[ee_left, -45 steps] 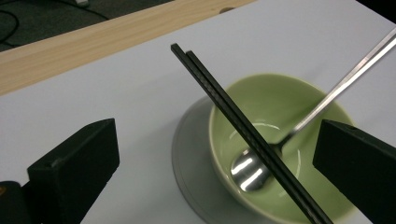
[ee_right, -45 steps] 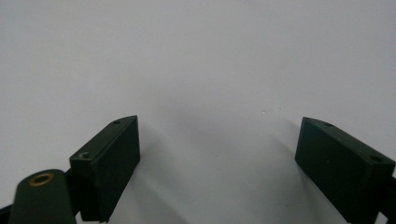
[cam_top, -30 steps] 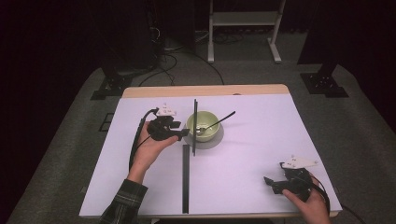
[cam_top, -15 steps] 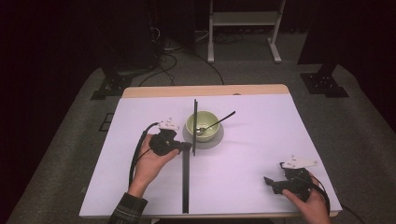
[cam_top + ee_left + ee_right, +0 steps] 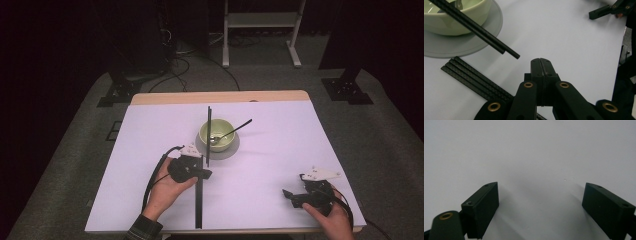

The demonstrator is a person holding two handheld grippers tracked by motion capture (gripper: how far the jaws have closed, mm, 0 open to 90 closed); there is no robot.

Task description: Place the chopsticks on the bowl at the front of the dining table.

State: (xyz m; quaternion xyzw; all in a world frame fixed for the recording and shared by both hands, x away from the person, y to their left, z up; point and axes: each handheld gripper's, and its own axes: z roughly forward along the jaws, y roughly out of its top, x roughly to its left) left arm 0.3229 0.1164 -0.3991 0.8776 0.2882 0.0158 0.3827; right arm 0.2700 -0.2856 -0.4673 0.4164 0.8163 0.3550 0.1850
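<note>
Drawing back from the green bowl (image 5: 216,135), the left gripper (image 5: 541,65) is closing empty beside black rods (image 5: 475,80); reopening squarely over them would serve, right gripper (image 5: 541,202) idling open.

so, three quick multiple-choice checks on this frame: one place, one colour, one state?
1. Where is the spoon?
A. in the bowl
B. flat on the table
C. between gripper jaws

2. What colour is the bowl?
A. red
B. pale green
C. blue

3. How do the right gripper jaws stand?
A. shut on the spoon
B. shut, empty
C. open, empty

Key: 1 A, its head lies inside and the handle leans over the rim; 2 B, pale green in the high view; 3 C, only bare white table shows between the spread jaws.
</note>
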